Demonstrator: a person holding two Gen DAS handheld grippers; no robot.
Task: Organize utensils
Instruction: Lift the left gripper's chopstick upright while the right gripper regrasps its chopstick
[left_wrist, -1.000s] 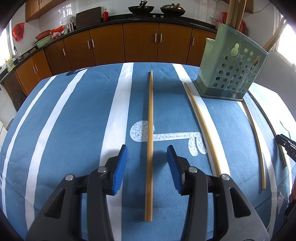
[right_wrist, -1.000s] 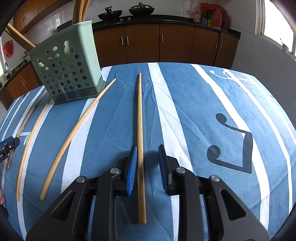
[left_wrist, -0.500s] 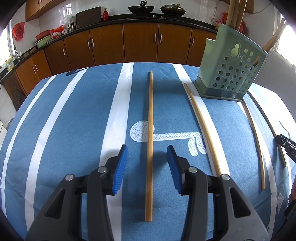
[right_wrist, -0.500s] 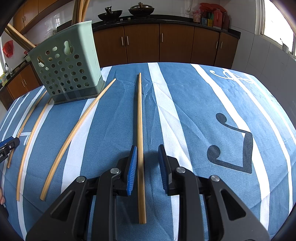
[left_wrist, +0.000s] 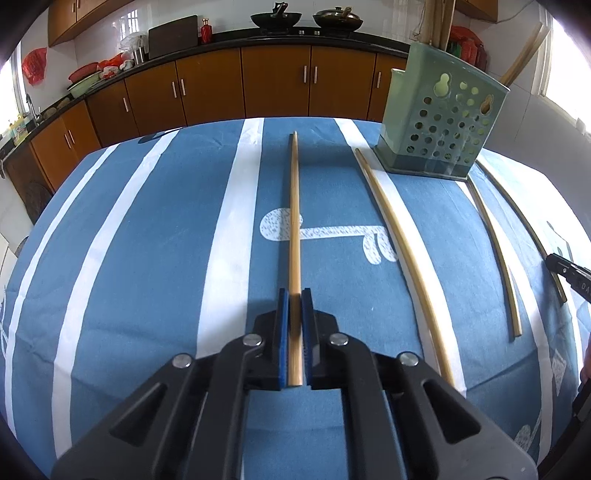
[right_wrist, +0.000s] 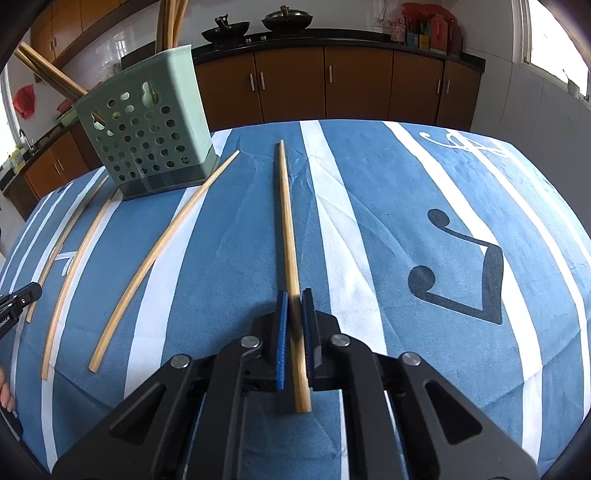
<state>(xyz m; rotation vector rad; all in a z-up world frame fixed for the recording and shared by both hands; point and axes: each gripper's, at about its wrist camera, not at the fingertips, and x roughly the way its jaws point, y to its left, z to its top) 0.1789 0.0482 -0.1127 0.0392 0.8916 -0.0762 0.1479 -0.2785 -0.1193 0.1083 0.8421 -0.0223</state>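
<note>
- Your left claw is clamped on the left stick, which lies flat on the cloth and points away from you. The pads grip it close to its near end, so most of its length hangs out front. Lift fast and it will likely swing down or twist in the pads.
- Your right claw is clamped on the right stick, also near its near end. That stick sits slightly askew between the pads, so the hold is probably weaker. It could slip out on the way up.
- The holder stands at the far side between your two claws, already holding several sticks that lean out of the top. Bring a long tip in low and you may hit its wall and tip it, or jam against the leaning ones.
- Two loose sticks lie on the cloth between your claws, just beside the holder. A drooping tip swung across could sweep them off.
- Take both sticks to the holder together and they may cross and knock each other loose.
</note>
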